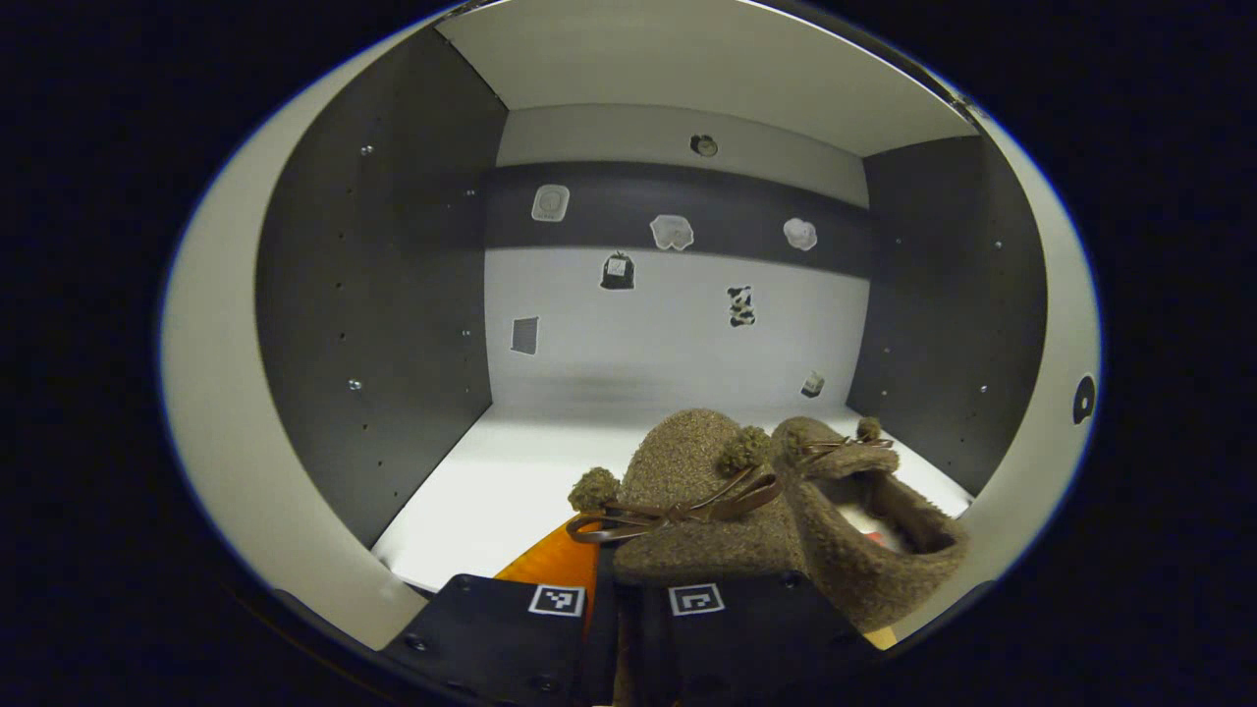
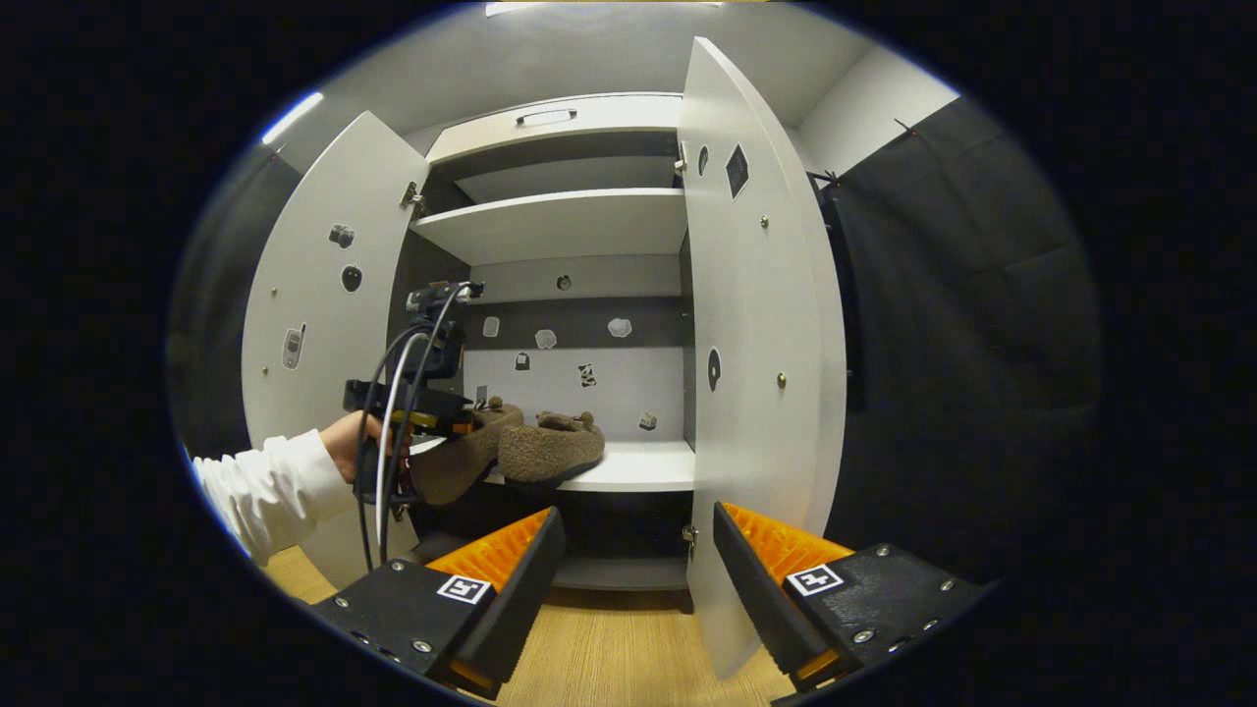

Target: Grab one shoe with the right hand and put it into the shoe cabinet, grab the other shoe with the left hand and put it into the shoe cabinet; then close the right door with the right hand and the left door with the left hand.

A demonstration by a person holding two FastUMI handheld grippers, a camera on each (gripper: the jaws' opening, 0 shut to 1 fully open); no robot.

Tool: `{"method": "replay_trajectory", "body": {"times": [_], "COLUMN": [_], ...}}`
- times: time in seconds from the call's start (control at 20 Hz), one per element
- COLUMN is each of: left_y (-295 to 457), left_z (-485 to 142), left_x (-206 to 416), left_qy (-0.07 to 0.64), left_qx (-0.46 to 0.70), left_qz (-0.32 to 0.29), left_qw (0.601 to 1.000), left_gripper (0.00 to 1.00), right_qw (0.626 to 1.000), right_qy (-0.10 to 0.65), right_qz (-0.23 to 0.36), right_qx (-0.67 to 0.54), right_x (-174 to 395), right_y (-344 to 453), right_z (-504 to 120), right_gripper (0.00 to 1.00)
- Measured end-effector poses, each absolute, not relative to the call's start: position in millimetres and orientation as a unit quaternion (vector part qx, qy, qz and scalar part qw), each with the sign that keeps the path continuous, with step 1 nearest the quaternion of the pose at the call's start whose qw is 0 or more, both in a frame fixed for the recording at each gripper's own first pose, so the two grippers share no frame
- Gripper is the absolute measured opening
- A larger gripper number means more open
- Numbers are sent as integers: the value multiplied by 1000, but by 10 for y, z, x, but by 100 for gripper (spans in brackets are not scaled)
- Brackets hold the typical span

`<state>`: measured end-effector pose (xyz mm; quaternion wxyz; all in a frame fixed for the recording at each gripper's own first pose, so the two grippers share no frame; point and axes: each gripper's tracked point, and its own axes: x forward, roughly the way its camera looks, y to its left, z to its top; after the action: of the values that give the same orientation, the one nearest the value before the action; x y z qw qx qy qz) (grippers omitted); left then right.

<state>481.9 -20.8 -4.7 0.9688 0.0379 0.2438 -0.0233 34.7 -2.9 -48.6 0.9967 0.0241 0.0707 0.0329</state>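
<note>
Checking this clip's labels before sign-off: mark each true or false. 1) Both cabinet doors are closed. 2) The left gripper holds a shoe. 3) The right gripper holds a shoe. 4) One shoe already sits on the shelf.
1) False: the left door and right door stand open.
2) True: the left gripper is clamped on a brown shoe.
3) False: the right gripper is open and empty.
4) True: the second shoe rests on the shelf.

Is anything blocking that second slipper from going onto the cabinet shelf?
Nothing visible does. The left gripper holds the second slipper at the shelf, beside the first slipper; both doors stand open.
</note>
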Motion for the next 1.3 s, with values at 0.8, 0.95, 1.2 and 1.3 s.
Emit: {"method": "replay_trajectory", "body": {"times": [0.8, 0.95, 1.2, 1.3], "left_y": [187, 131, -64, -147], "left_z": [-131, -75, 150, 332], "left_x": [5404, 5283, 5068, 4964], "left_qy": [274, 277, 256, 233], "left_qx": [73, 42, 35, 32], "left_qz": [15, -10, -70, -86], "left_qw": [959, 960, 963, 968], "left_gripper": [97, 97, 99, 97], "right_qw": [994, 994, 995, 995], "right_qy": [94, 95, 92, 91], "right_qz": [32, 32, 32, 30], "right_qx": [35, 32, 33, 32], "right_x": [384, 444, 508, 517], "right_y": [37, 72, 107, 101], "right_z": [-458, -464, -452, -434], "right_gripper": [94, 94, 93, 94]}}
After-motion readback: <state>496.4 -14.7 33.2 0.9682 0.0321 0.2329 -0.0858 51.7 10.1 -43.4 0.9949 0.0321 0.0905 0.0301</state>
